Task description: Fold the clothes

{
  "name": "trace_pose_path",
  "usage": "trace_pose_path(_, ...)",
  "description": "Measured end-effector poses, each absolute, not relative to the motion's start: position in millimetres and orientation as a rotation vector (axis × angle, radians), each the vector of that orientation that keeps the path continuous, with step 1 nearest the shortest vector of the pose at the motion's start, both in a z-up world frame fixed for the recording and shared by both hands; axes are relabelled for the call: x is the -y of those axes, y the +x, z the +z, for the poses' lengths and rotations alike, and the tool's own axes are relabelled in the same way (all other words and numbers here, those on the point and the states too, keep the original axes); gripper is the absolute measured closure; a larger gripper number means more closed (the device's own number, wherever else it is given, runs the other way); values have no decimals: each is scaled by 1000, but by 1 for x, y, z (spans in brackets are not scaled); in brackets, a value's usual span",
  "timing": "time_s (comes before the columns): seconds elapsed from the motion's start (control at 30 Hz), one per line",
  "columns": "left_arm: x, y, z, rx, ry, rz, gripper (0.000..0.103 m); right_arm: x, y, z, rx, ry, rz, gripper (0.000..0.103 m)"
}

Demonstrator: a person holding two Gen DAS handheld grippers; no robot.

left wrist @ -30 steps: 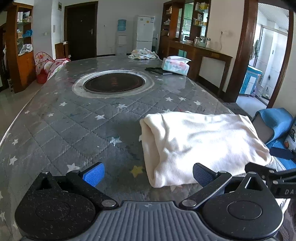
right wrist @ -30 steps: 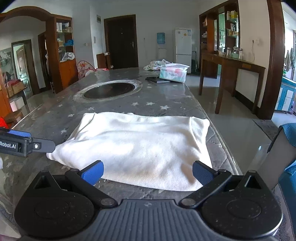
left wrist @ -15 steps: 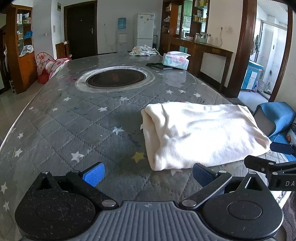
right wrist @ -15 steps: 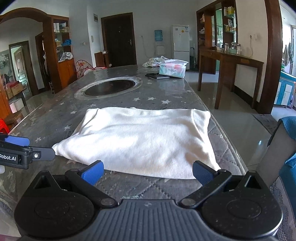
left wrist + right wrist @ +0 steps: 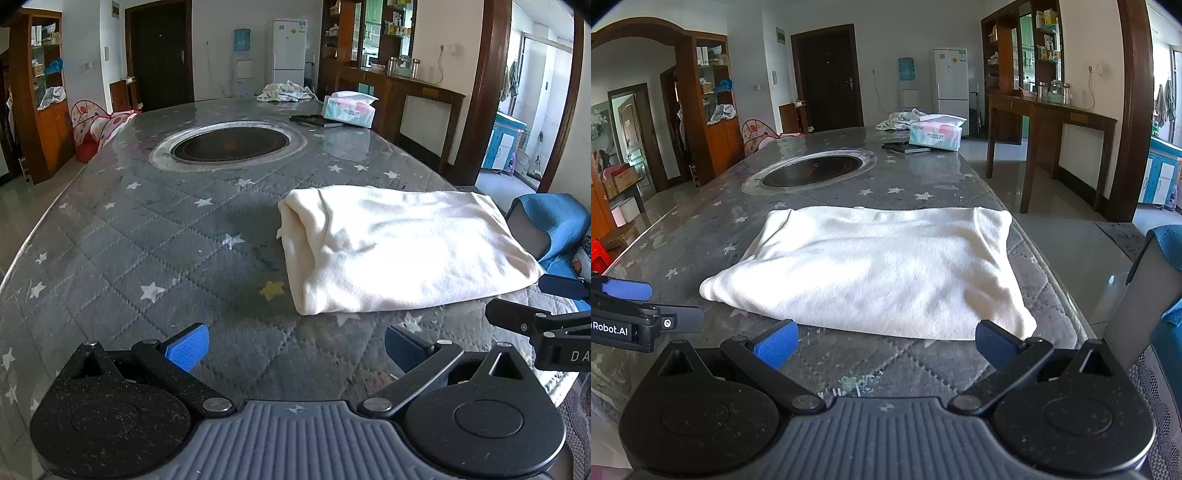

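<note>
A cream garment [image 5: 402, 247] lies folded into a flat rectangle on the grey star-patterned table [image 5: 147, 236]; it also shows in the right wrist view [image 5: 879, 269]. My left gripper [image 5: 295, 347] is open and empty, short of the garment's near left corner. My right gripper [image 5: 884, 343] is open and empty, just short of the garment's near edge. The right gripper's fingers [image 5: 524, 321] show at the right of the left wrist view. The left gripper's fingers [image 5: 628, 291] show at the left of the right wrist view.
A round cooktop recess [image 5: 231, 142] sits mid-table. A tissue box [image 5: 349, 110], a dark flat object [image 5: 316, 120] and a bundle of cloth [image 5: 284, 90] lie at the far end. A blue chair [image 5: 550, 229] stands by the right edge. A wooden side table [image 5: 1052, 110] stands beyond.
Both grippers have drawn back from the garment and risen a little; the garment lies still and now sits farther ahead in both views. Both grippers stay open.
</note>
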State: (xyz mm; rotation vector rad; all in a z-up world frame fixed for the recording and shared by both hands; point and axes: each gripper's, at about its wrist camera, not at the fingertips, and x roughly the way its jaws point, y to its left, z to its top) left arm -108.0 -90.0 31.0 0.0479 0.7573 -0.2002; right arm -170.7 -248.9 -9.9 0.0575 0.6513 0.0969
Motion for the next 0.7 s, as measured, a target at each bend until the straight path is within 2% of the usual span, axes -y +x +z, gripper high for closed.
trace_pose_path(0.7, 99, -114, 21, -789, 72, -206, 0, 245, -173, -15, -674, 50, 104, 0)
